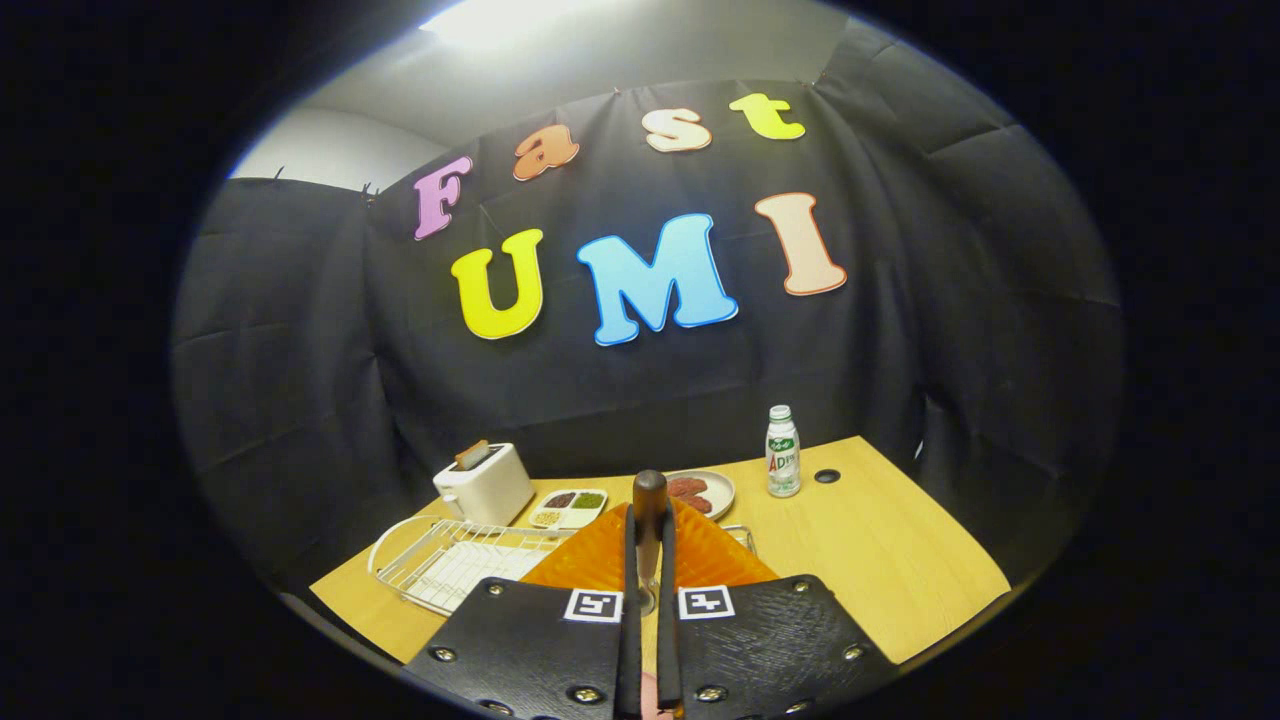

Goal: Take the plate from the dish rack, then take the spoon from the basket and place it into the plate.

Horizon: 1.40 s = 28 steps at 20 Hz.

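Note:
My gripper [648,560] is shut on the spoon [649,495]. Its dark brown handle sticks out past the fingertips, and a bit of metal stem shows between the fingers lower down. Right under and just ahead of the fingers lies the orange ribbed plate [590,565] on the wooden table [880,560]. The white wire dish rack [440,565] sits to the left of the plate, touching or nearly touching its edge. A short piece of wire rim [742,535] shows behind the plate's right side; I cannot tell whether it belongs to the basket.
Beyond the rack stands a white toaster [485,483]. A white compartment dish [568,507] with grains and a small plate [702,491] of red food lie beyond the orange plate. A small bottle [782,452] stands to the right, beside a cable hole [827,476].

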### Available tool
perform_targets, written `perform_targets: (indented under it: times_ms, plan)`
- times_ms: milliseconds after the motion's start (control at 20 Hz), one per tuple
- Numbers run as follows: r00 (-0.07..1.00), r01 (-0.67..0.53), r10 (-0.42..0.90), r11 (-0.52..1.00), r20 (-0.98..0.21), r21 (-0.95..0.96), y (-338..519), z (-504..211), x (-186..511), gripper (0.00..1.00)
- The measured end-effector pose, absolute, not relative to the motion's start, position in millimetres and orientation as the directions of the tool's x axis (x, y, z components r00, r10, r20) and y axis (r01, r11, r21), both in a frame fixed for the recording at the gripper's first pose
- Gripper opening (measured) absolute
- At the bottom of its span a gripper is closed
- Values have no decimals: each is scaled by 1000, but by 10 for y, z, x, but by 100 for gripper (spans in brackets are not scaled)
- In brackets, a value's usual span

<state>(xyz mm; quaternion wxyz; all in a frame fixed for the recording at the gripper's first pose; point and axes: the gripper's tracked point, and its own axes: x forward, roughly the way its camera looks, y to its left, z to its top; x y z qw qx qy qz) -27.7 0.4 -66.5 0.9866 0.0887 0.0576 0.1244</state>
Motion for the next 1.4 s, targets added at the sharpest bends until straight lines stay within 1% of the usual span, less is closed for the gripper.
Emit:
perform_targets:
  times_ms: [250,350,600,950,1150,1200,1250,1350,1400]
  plan:
    - [920,-309,352,922,-172,231,324,-1129,-718,6]
    - [895,-337,393,905,-209,259,470,-1383,-827,6]
    - [849,-369,450,880,-277,299,718,-1818,-942,6]
    - [809,-377,479,868,-342,324,784,-2215,-914,6]
    - [814,-362,458,881,-358,304,685,-2291,-823,7]
    - [818,-347,437,893,-374,285,642,-2330,-782,10]
    - [816,-330,412,908,-405,260,545,-2410,-778,15]
    - [824,-296,377,923,-422,247,417,-2458,-707,24]
    - [825,-278,360,929,-434,243,351,-2479,-688,25]
